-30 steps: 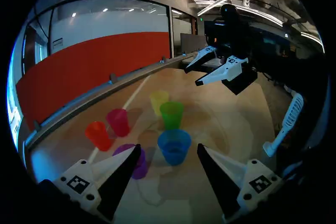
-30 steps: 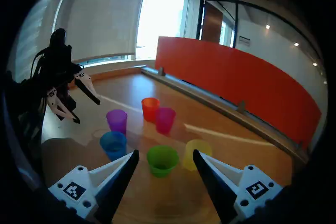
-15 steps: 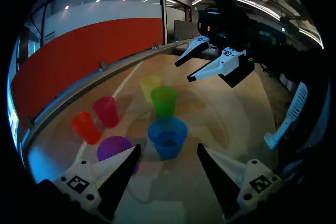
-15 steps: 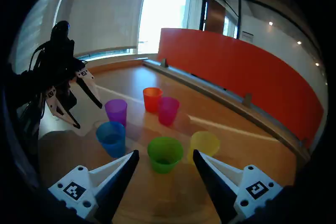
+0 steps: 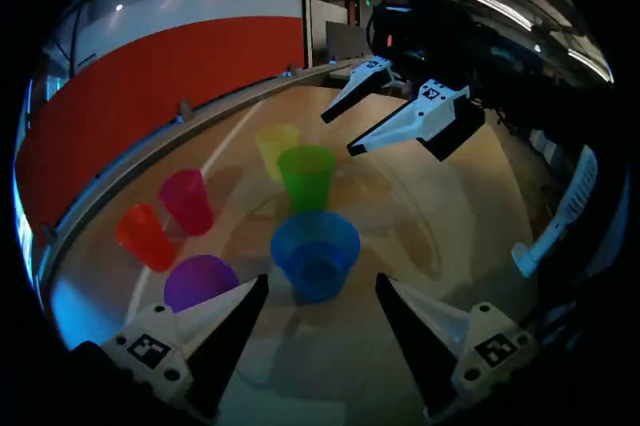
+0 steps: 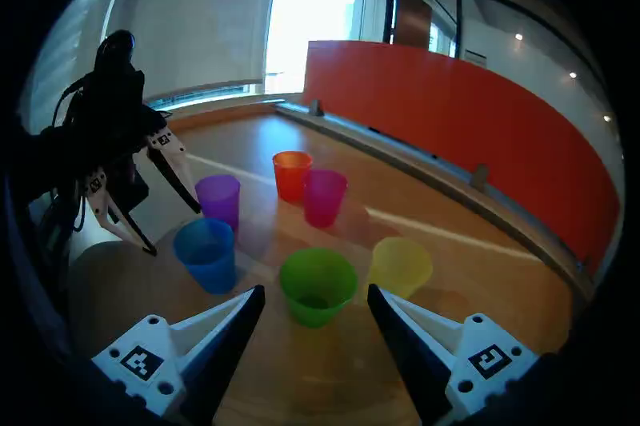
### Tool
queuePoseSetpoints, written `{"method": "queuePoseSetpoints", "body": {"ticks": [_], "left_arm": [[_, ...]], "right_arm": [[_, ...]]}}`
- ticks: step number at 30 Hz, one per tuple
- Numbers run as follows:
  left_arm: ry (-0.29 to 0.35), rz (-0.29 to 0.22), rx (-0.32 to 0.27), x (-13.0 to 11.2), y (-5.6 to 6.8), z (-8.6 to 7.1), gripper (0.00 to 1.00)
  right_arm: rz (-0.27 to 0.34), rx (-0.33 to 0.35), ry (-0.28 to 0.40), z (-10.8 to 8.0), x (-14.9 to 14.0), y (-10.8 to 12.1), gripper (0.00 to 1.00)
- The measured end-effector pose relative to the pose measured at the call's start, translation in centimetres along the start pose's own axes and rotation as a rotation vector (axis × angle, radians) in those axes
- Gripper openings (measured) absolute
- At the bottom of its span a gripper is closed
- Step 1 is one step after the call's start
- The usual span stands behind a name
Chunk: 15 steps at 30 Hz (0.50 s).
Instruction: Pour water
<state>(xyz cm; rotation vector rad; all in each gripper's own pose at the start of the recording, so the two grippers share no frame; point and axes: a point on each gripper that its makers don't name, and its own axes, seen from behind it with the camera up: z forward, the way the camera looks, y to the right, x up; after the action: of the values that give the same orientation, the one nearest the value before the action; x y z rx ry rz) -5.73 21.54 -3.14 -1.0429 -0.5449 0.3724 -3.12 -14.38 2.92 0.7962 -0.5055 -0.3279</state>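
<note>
The left tool [image 5: 320, 276] is held wide open with nothing gripped, and the blue cup [image 5: 314, 254] is framed just ahead of its gap. The right tool [image 6: 314, 288] is likewise spread and empty, the green cup [image 6: 318, 274] seen between its tips. A yellow cup [image 6: 400, 264], pink cup [image 6: 324, 196], orange cup [image 6: 290, 174] and purple cup [image 6: 218, 198] are clustered upright nearby on the glossy wooden counter [image 6: 320, 378]. Beyond, an orange wall panel [image 6: 480, 130] and a bright window [image 6: 308, 22] are seen.
</note>
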Motion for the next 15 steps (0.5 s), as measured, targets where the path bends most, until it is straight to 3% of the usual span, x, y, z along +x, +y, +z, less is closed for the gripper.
{"method": "queuePoseSetpoints", "body": {"ticks": [15], "left_arm": [[-0.032,0.006,-0.014,0.2,-0.3,2.4,1.0]], "right_arm": [[0.003,0.016,-0.023,1.8,-1.2,0.0,1.0]]}}
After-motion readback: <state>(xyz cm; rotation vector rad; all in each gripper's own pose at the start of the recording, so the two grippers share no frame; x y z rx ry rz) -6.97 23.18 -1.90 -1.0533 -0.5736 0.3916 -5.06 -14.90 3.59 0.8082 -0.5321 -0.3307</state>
